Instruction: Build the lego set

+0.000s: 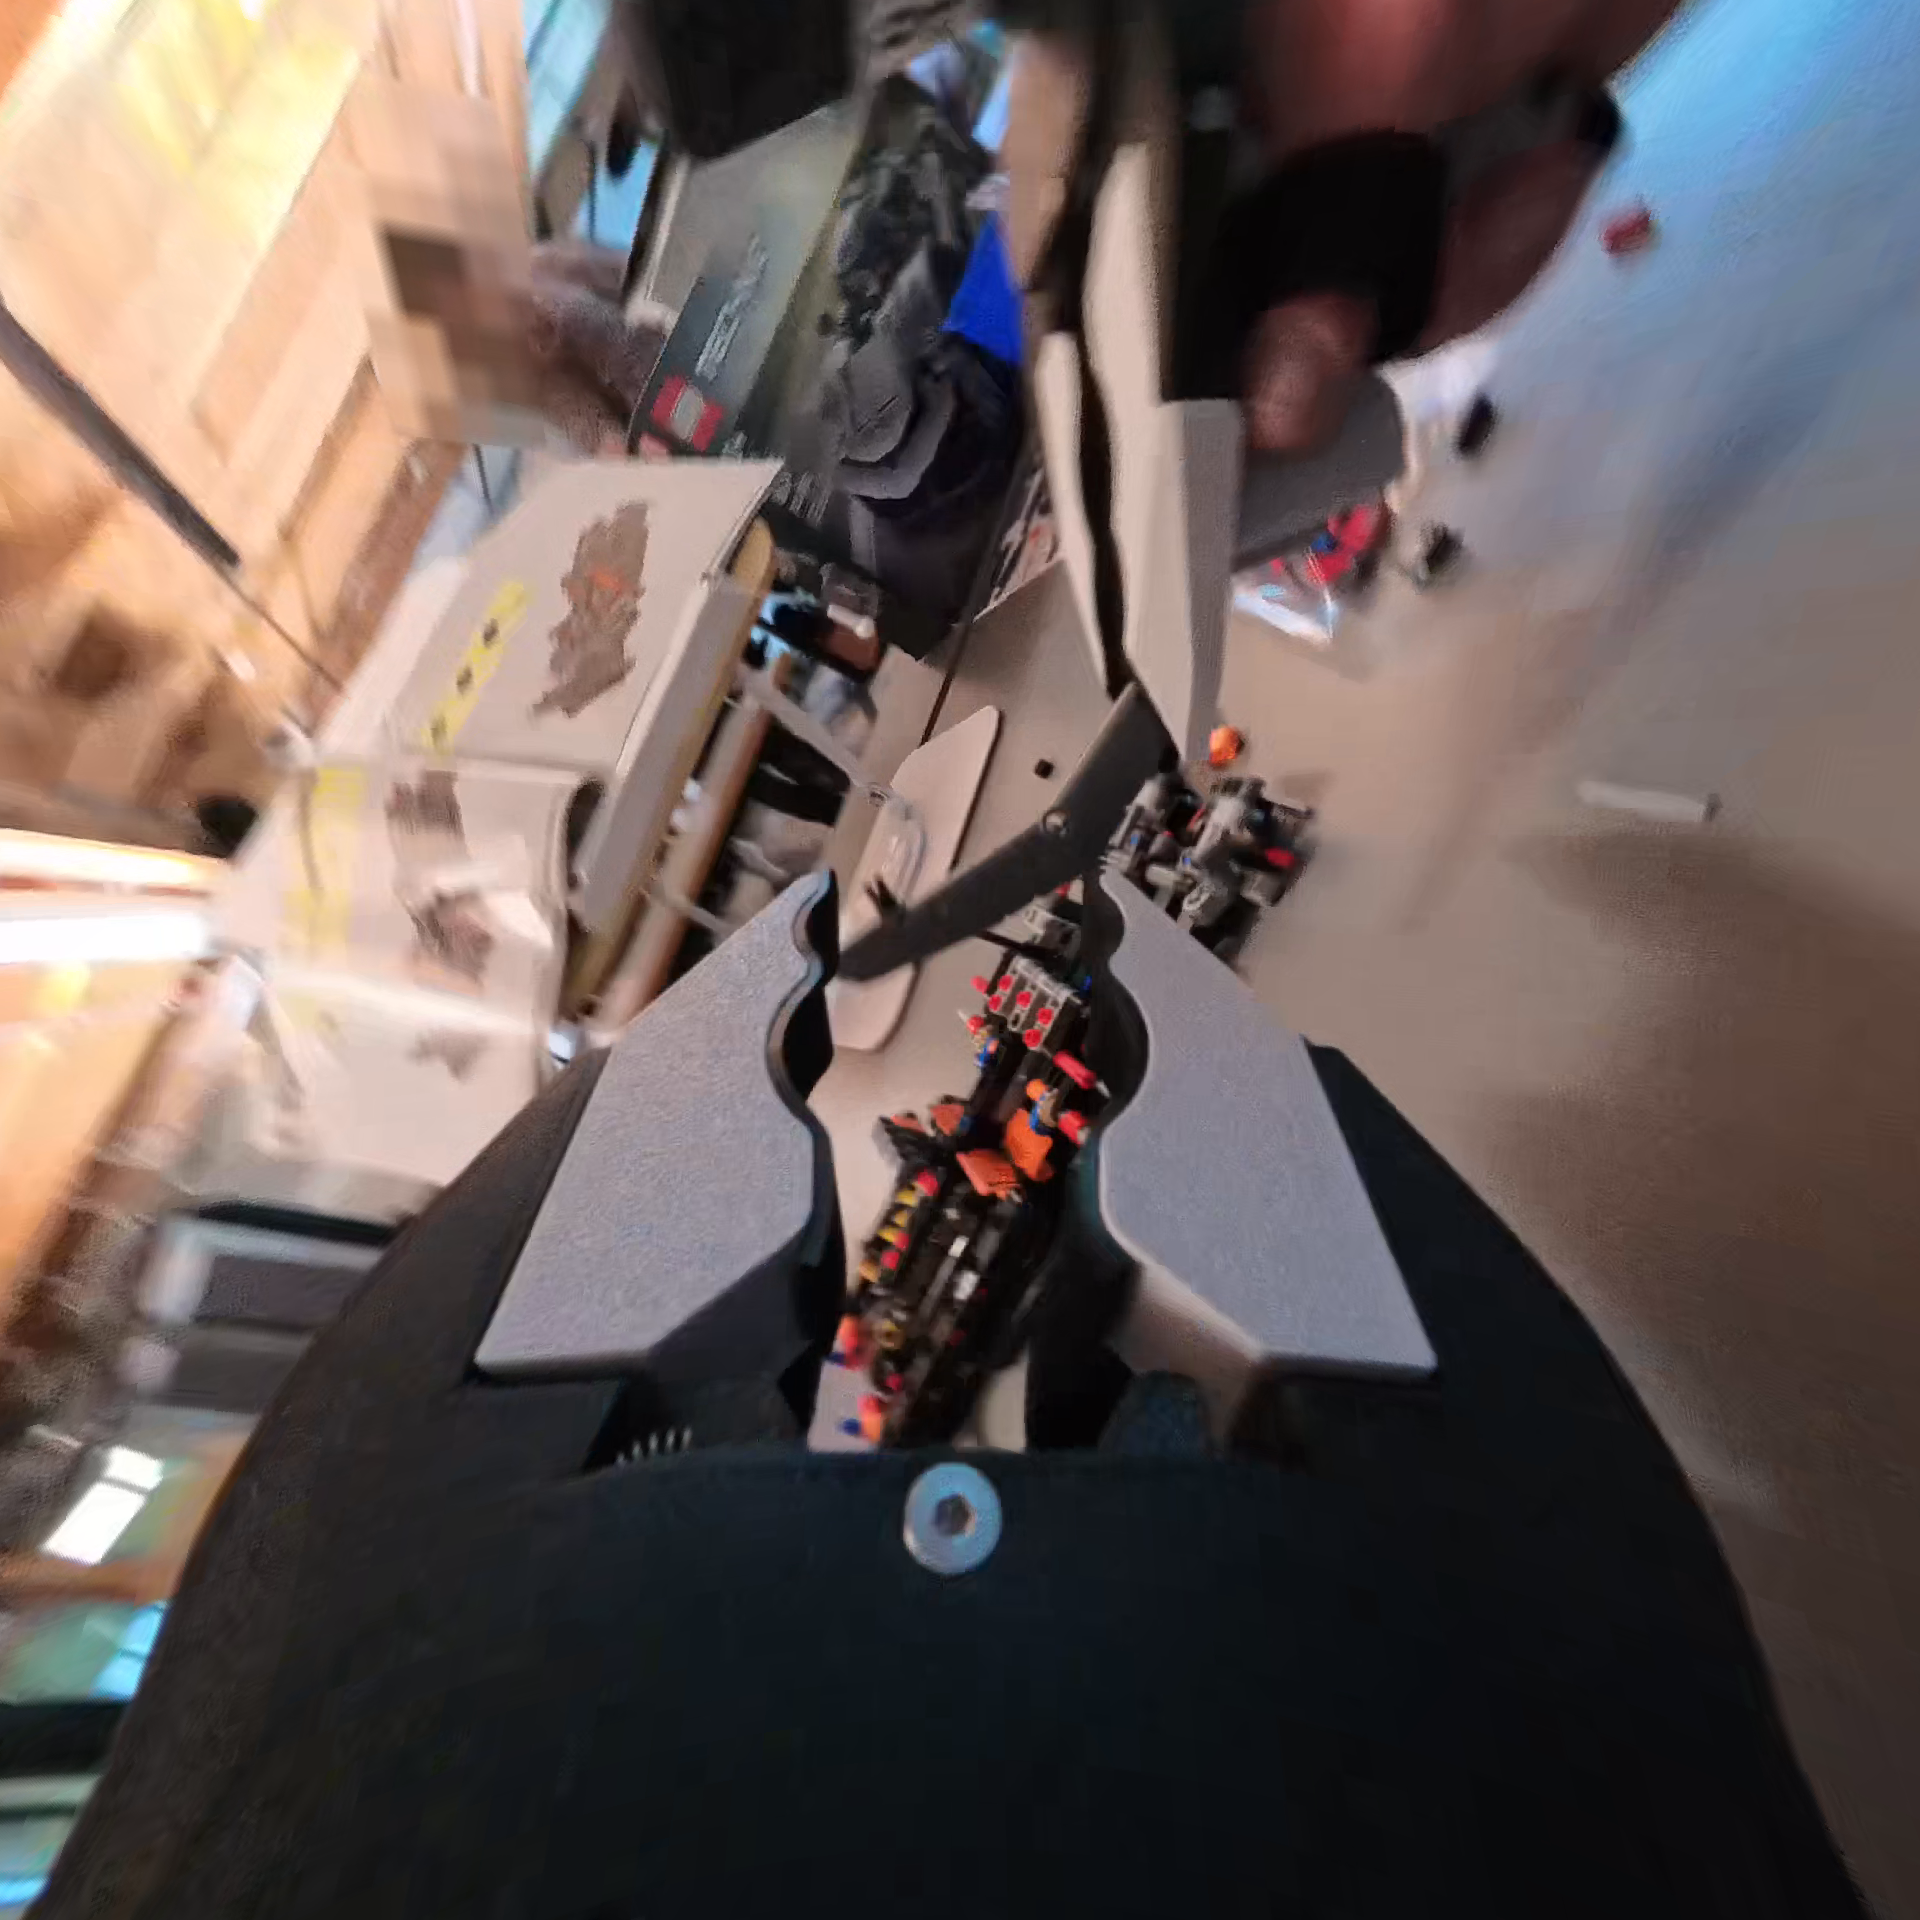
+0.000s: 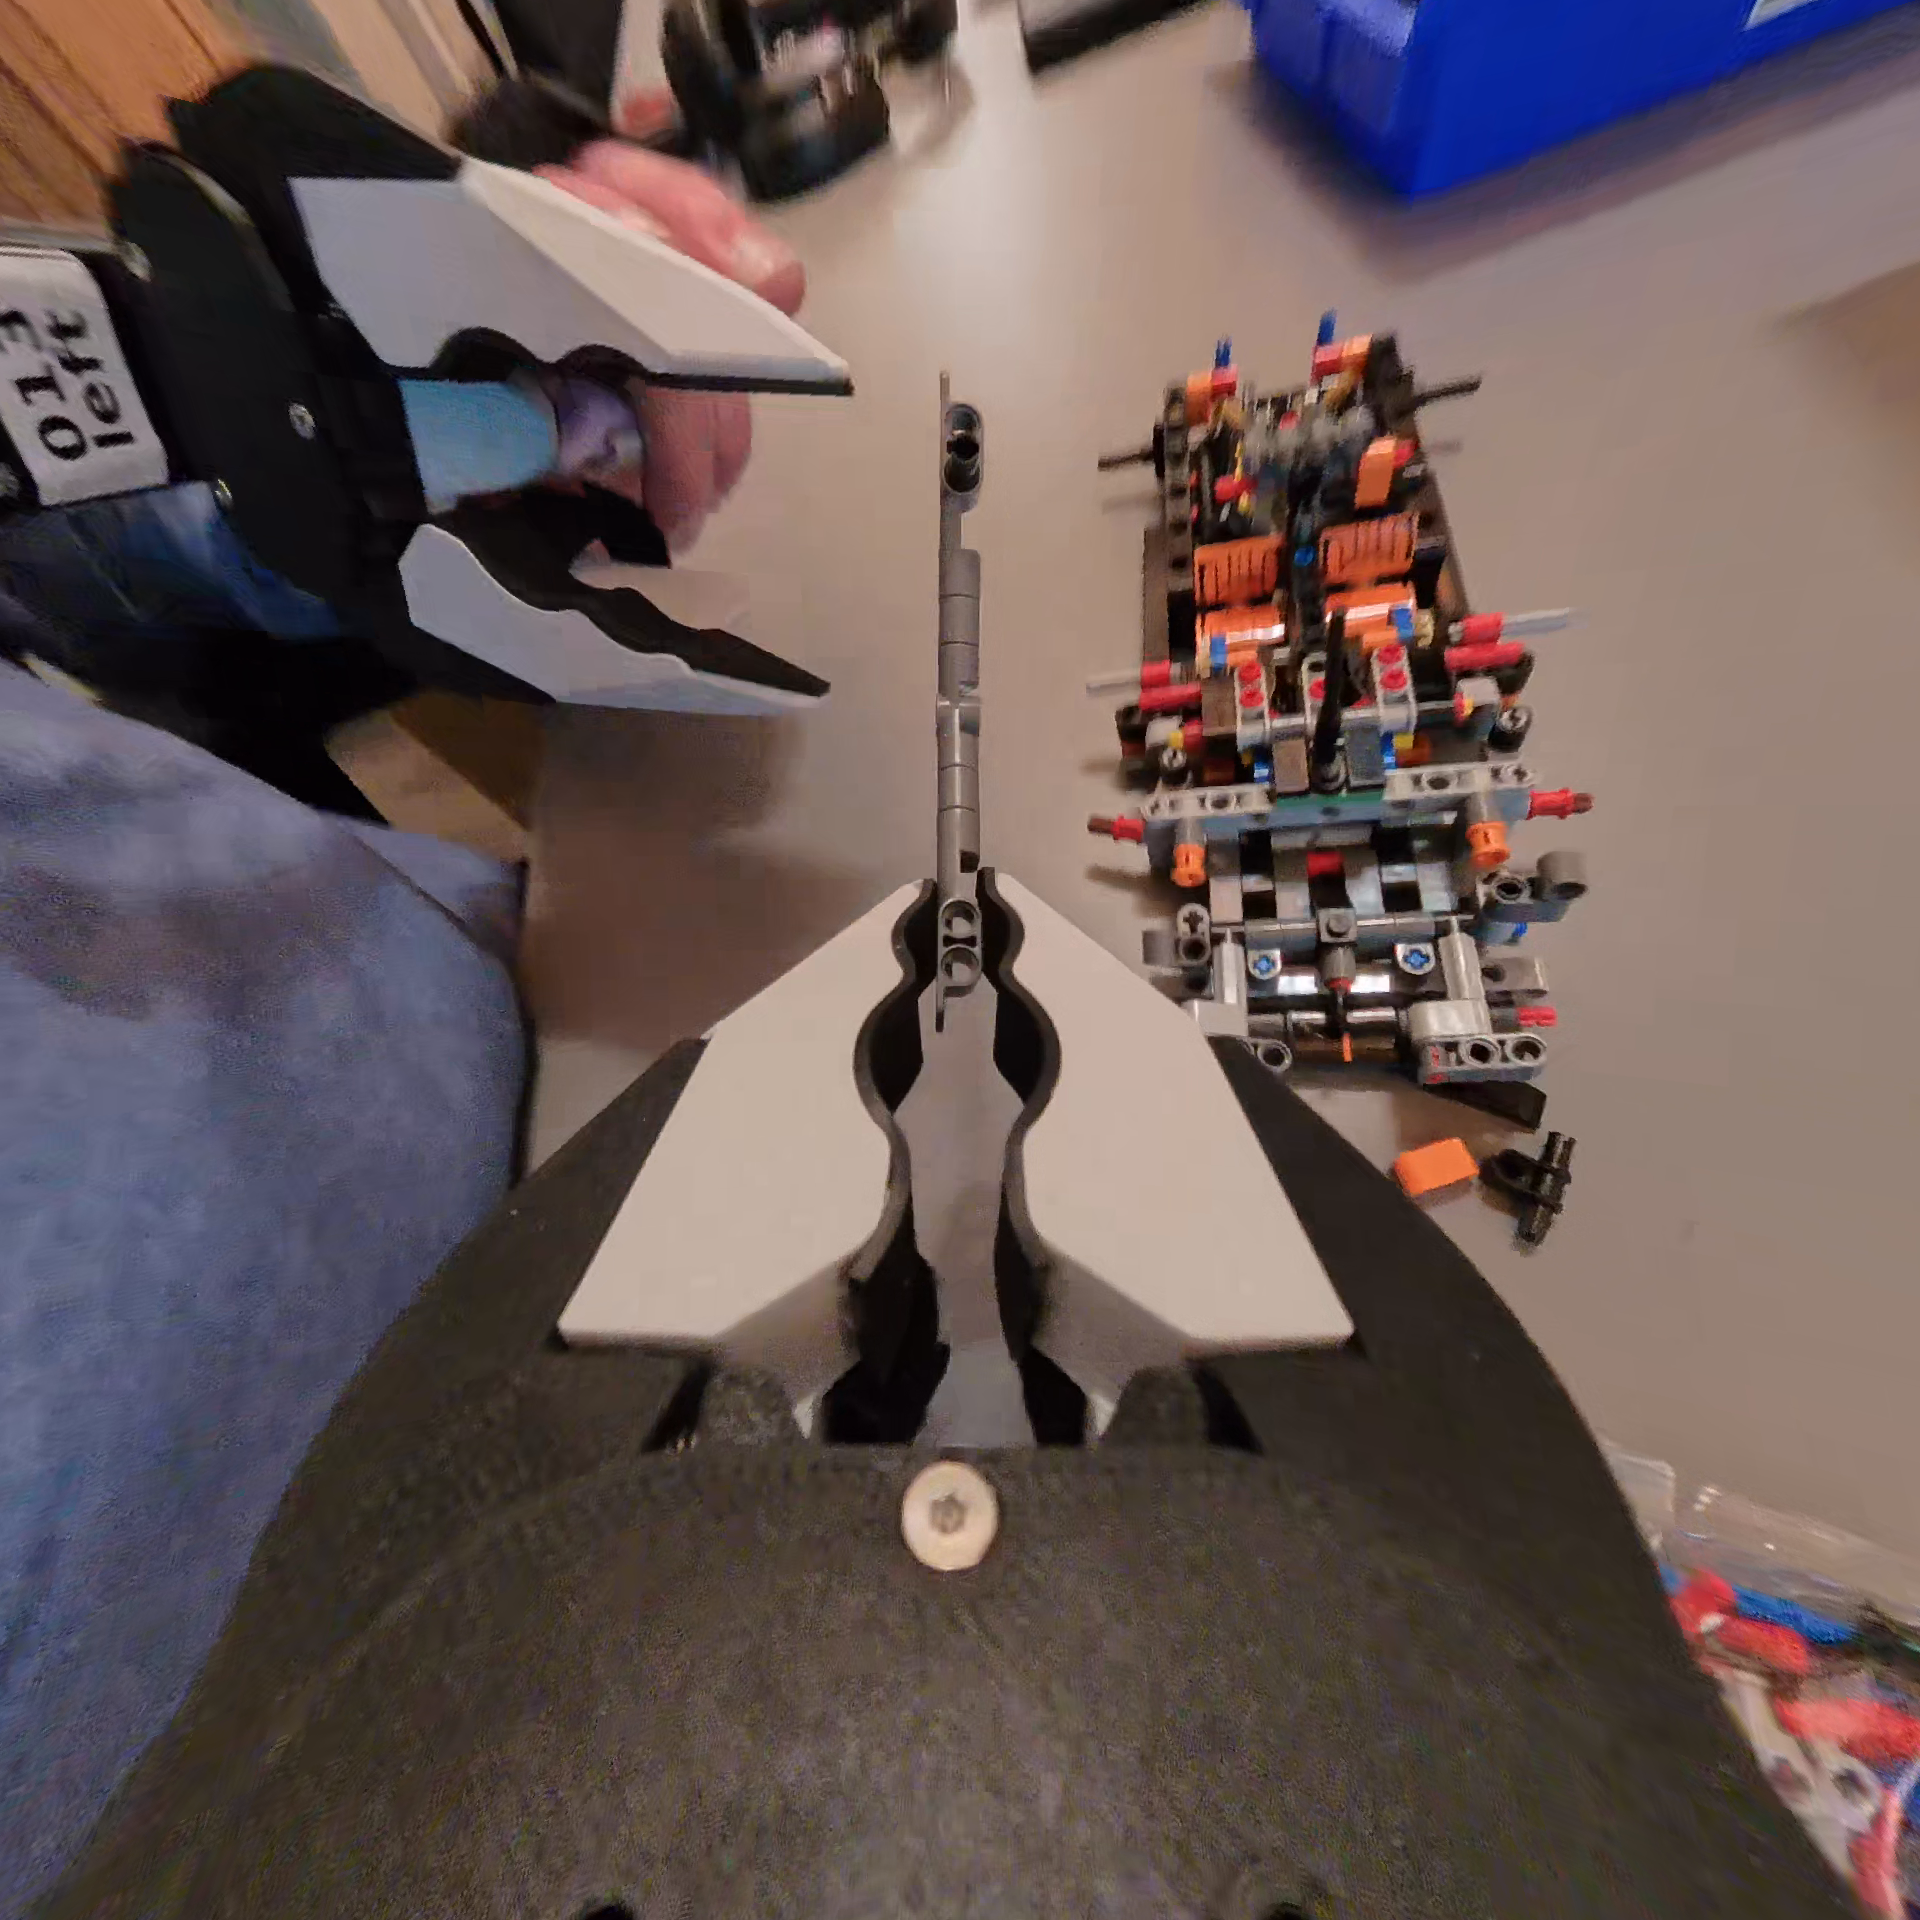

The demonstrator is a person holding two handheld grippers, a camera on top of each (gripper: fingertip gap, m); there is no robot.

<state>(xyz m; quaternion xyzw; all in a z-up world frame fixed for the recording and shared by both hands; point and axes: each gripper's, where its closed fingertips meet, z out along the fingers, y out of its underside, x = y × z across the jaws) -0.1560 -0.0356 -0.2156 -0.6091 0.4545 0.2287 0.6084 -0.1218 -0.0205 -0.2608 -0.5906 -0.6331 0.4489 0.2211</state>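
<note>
Clearly light and rigid, the grey beam (image 2: pixel 958 665) is pinched at its near end by the right gripper (image 2: pixel 958 935); the left gripper (image 2: pixel 831 535) gapes empty, so it should take the free far end.

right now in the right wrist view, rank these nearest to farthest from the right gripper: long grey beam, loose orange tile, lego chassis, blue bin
1. Long grey beam: clamped in the right gripper, pointing straight ahead.
2. Loose orange tile: on the table, just to the right.
3. Lego chassis: ahead and right; its near end is about as close as the tile.
4. Blue bin: far top right.

Long grey beam (image 2: pixel 958 665) upright beside multicoloured chassis (image 2: pixel 1330 707).
</note>
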